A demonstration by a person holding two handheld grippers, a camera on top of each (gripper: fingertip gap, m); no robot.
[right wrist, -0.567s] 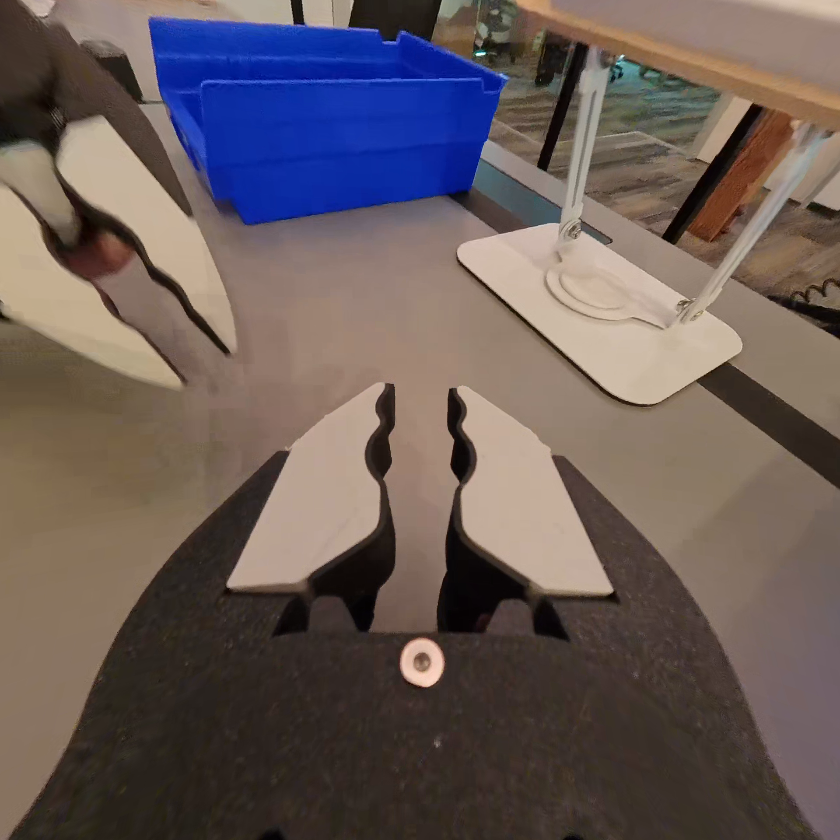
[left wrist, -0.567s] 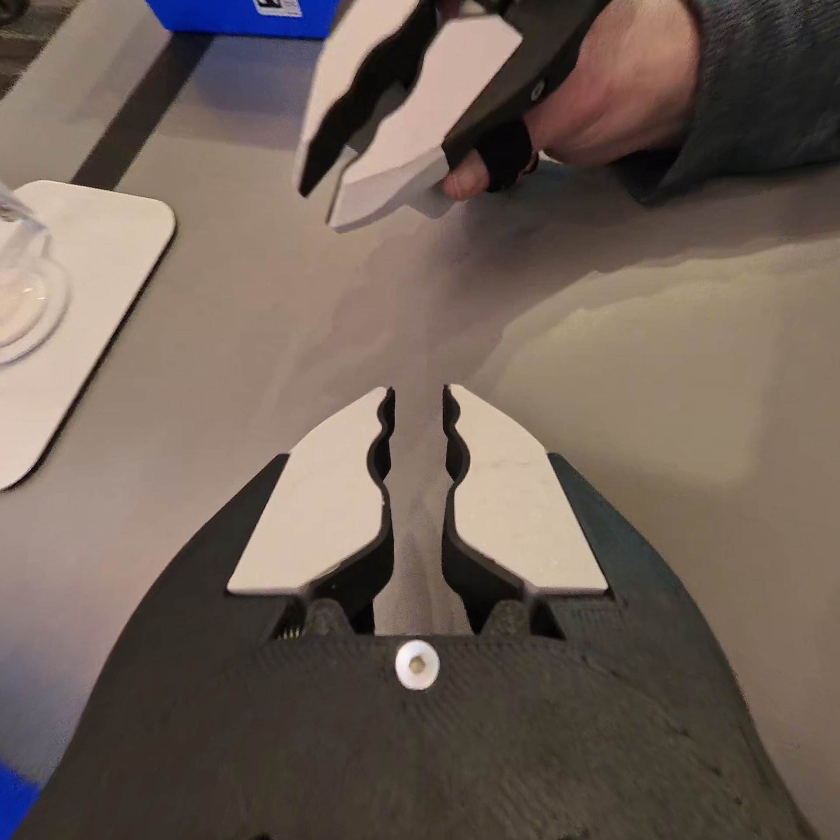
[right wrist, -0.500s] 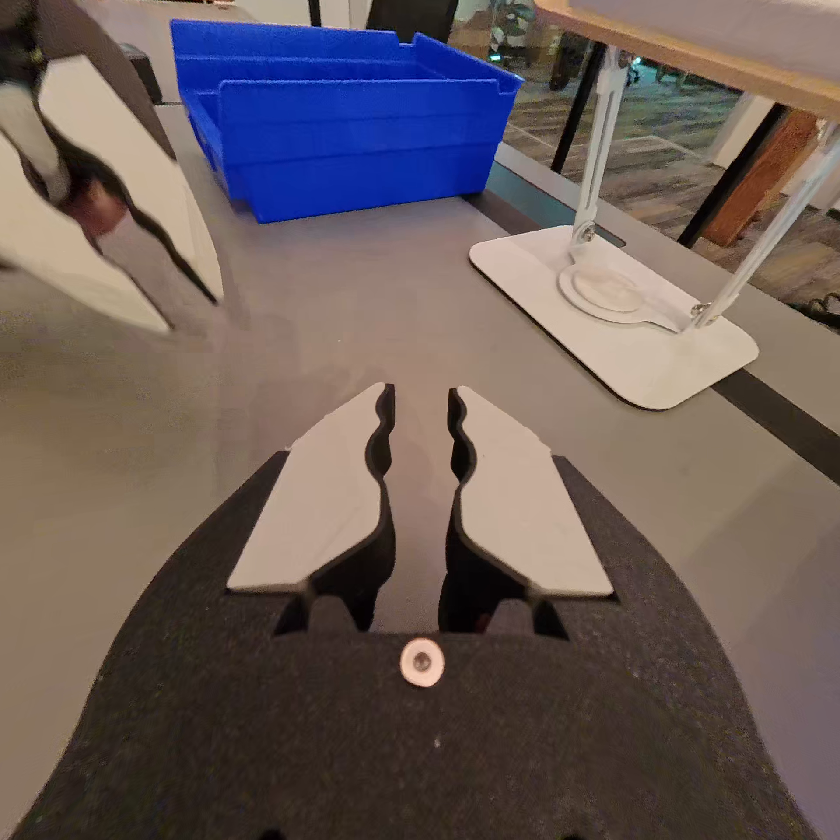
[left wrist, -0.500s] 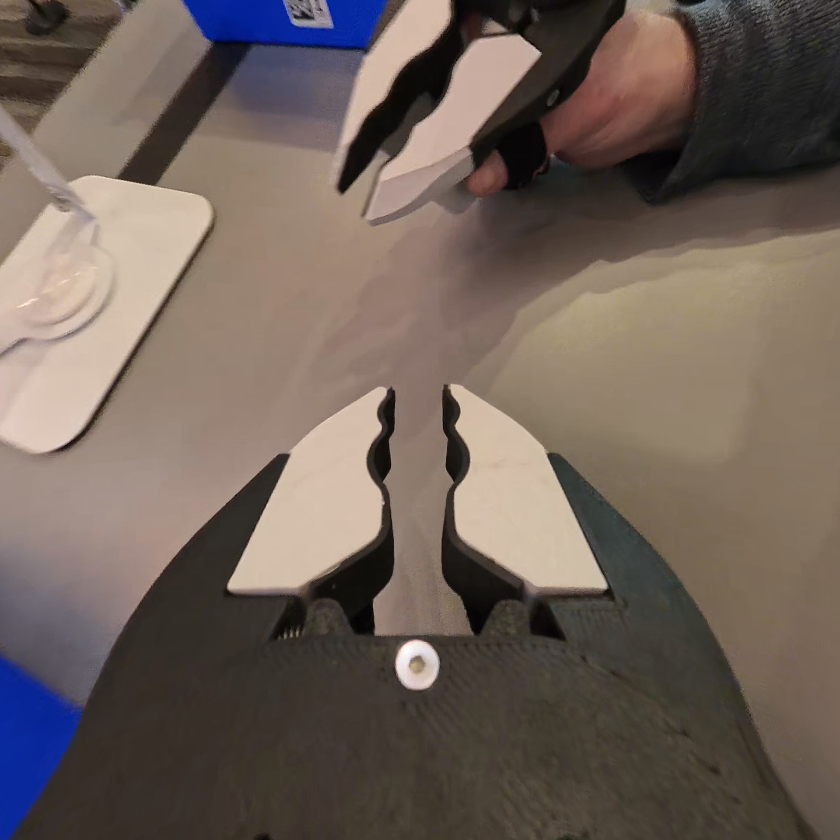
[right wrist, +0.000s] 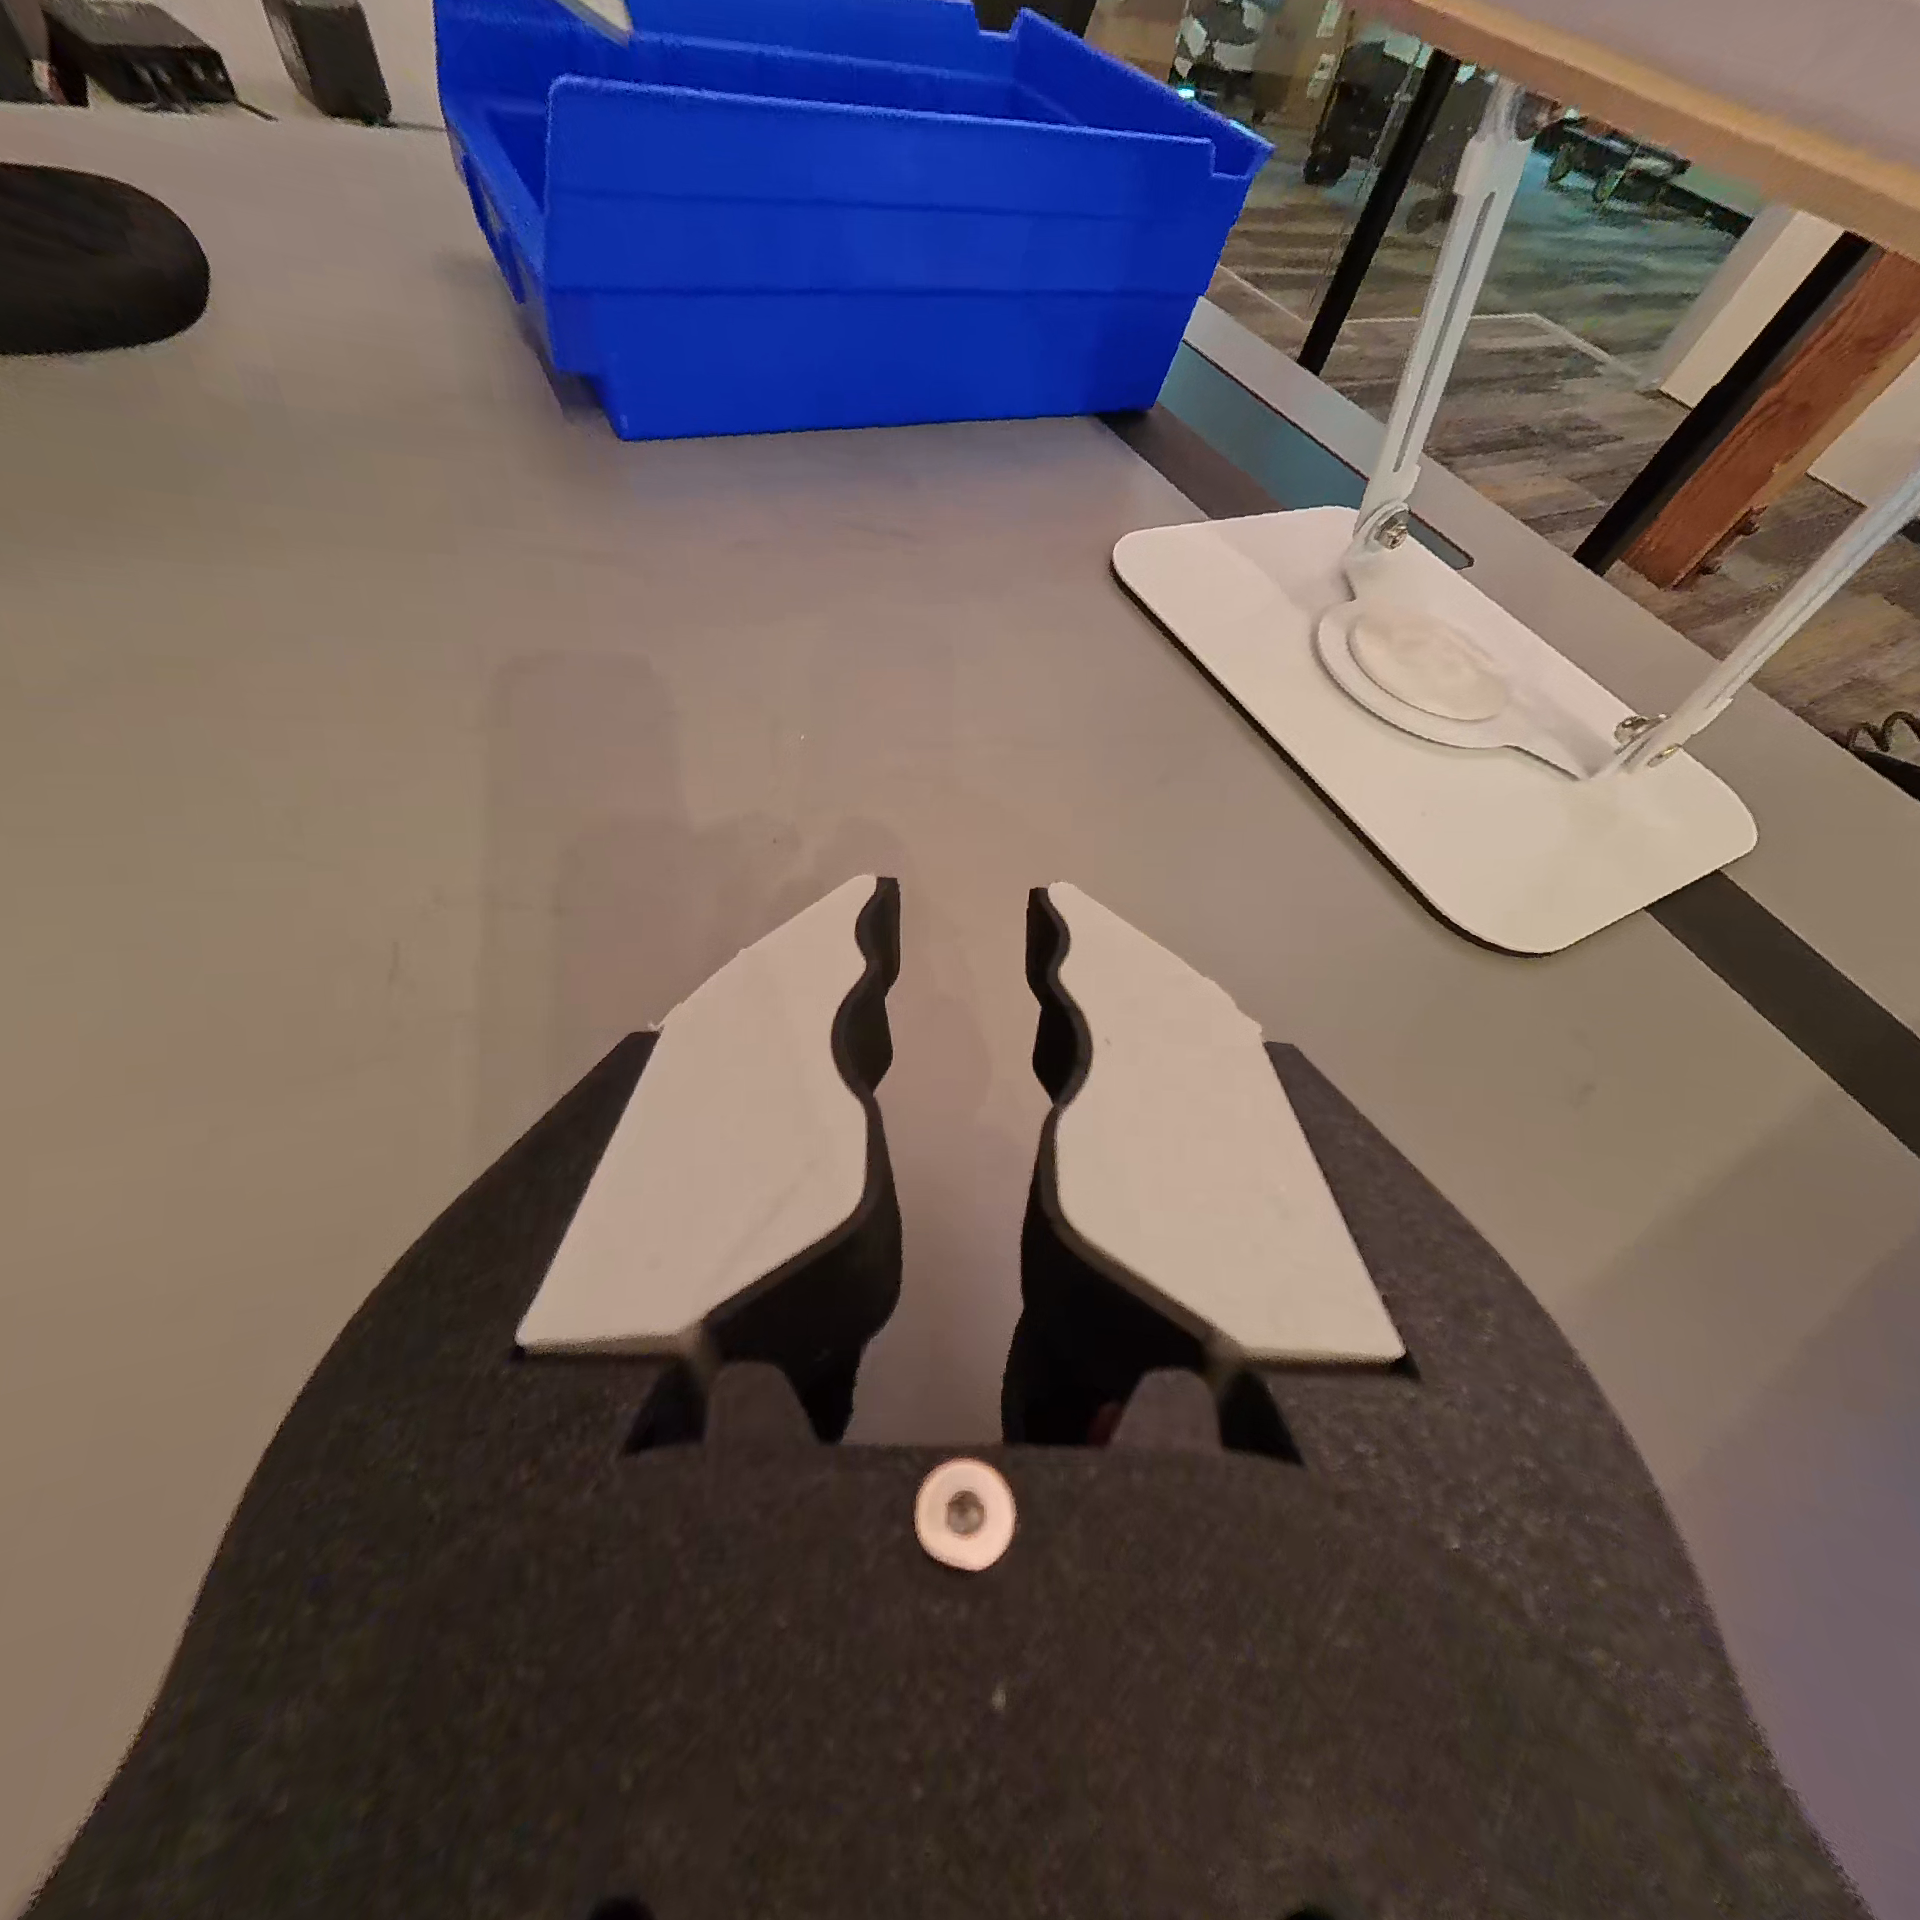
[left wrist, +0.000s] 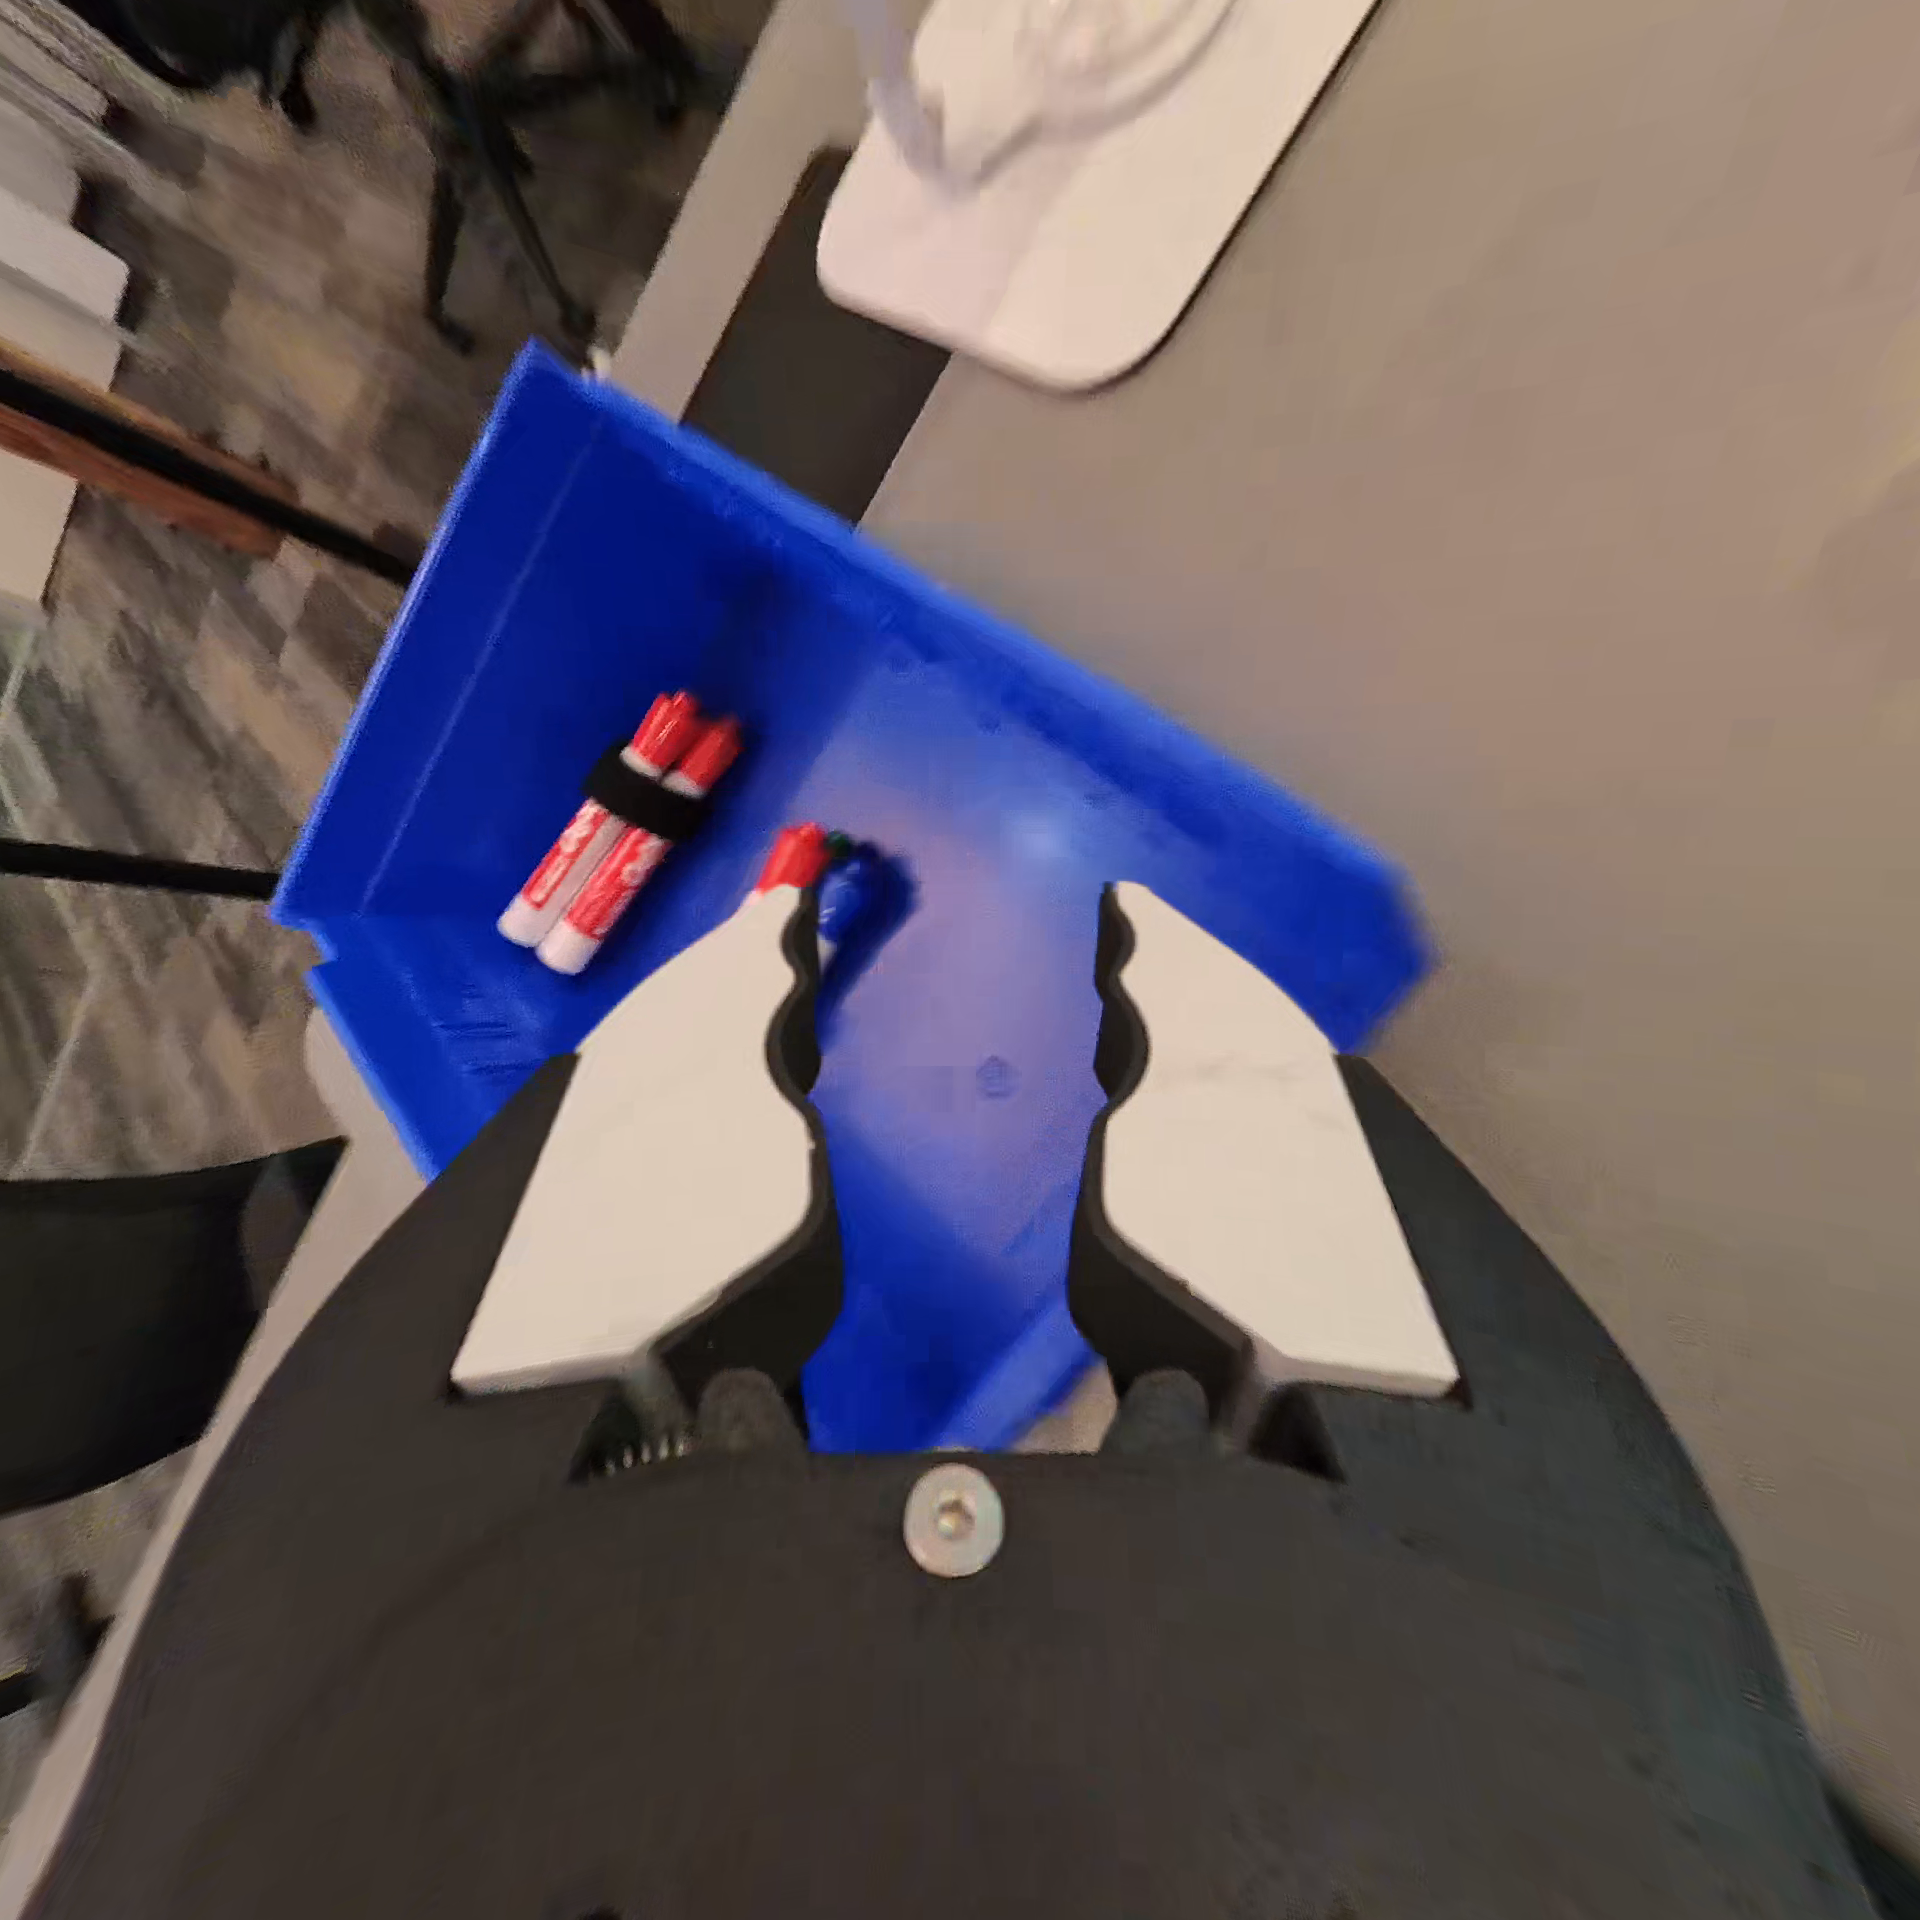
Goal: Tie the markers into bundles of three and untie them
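In the left wrist view a blue bin (left wrist: pixel 540 623) sits at the table's edge. Inside lies a bundle of red markers (left wrist: pixel 623 842) held by a black band. More markers (left wrist: pixel 821 873), red, blue and green ends, lie partly hidden behind my left finger. My left gripper (left wrist: pixel 951 904) is open and empty, hovering above the bin. In the right wrist view my right gripper (right wrist: pixel 963 899) is slightly open and empty, low over the grey table (right wrist: pixel 416 623). No markers show in that view.
A second blue bin (right wrist: pixel 852 239) stands at the far side of the table. A white stand base (right wrist: pixel 1455 748) with thin legs sits to the right; a white base (left wrist: pixel 1070 177) also shows beyond the left bin. A dark object (right wrist: pixel 83 260) lies far left. Some 35 cm of space lies between my two pairs of fingers.
My left gripper swung left from the table's middle to over the bin of markers and opened wider. It has left the right wrist view. The right gripper barely moved.
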